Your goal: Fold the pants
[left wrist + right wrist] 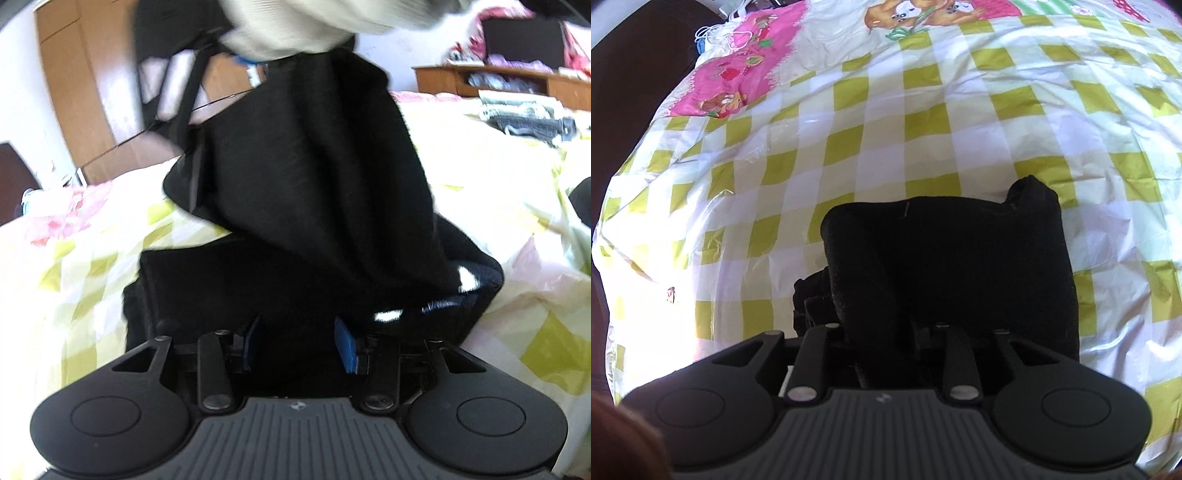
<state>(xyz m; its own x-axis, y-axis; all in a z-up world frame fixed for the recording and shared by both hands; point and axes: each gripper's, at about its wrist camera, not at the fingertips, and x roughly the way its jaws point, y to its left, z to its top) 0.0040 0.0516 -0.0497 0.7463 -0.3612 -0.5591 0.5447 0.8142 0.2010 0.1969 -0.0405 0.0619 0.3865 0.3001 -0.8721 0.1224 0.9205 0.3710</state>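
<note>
On checked yellow bedspread (pixel 923 110), black pants (pixel 945 266) gripped by right tool (pixel 886 332), left tool (pixel 299 343) spread apart, wooden wardrobe (pixel 70 81) behind.

no readable text, labels, brands or numbers anywhere

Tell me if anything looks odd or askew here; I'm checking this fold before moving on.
The black pants aren't lying flat: part hangs lifted in a bunched, creased drape above the checkered bedsheet. Their top edge sits uneven, one corner humped higher. The left gripper has its blue pads apart. Nothing looks spilled or damaged.
</note>
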